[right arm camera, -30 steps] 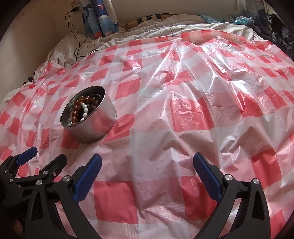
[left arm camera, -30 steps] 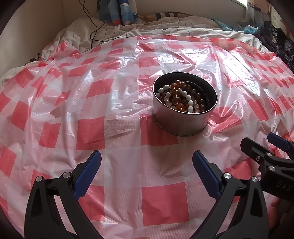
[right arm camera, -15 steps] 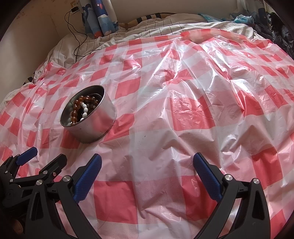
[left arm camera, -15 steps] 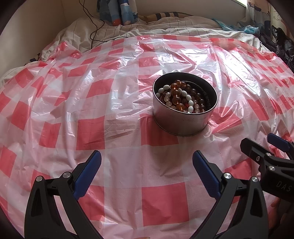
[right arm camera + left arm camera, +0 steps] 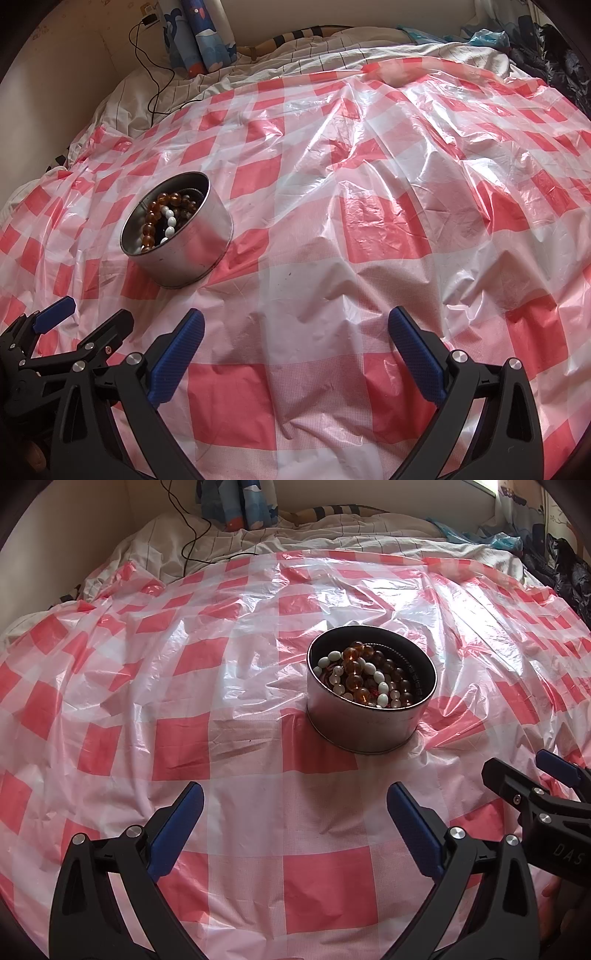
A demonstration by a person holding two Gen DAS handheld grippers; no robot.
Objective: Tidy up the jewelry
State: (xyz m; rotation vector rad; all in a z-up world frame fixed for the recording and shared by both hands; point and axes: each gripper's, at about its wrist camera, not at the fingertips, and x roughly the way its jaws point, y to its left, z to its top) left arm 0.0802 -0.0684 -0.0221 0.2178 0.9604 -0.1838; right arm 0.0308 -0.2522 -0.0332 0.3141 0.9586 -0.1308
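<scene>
**On the bed: tin of beads, both claws wide and empty**

On the bed, a red-and-white checked plastic sheet (image 5: 221, 709) covers most of the surface, crinkled and glossy w/ glare toward the far side. Round metal tin (image 5: 369, 720) sits upright on the sheet, lid off. Inside it lies a tangle of bead jewelry (image 5: 369, 679): amber-brown round beads, white oval beads, plus a dark strand along the far inner wall.

Left claw (image 5: 295, 819) hovers low over the sheet, jaws spread wide, nothing between them; blue pads face each other. Tin stands ahead of it, slightly to the right, near but apart. Right claw (image 5: 295, 343) is likewise spread wide and empty, over bare sheet. From the right wrist view the tin (image 5: 184, 240) is off to the left and ahead, clear of the fingers.

Each claw shows in the other's cam: right claw (image 5: 532, 775) at the lower right edge of the left view, left claw (image 5: 85, 321) at the lower left of the right view, so the two sit side by side, just apart.

Beyond the sheet: rumpled striped bedding (image 5: 332, 48), a black cable (image 5: 155, 85) trailing down the wall onto it, a blue printed cloth (image 5: 207, 33) against the wall, dark clothing (image 5: 569, 579) at far right.
</scene>
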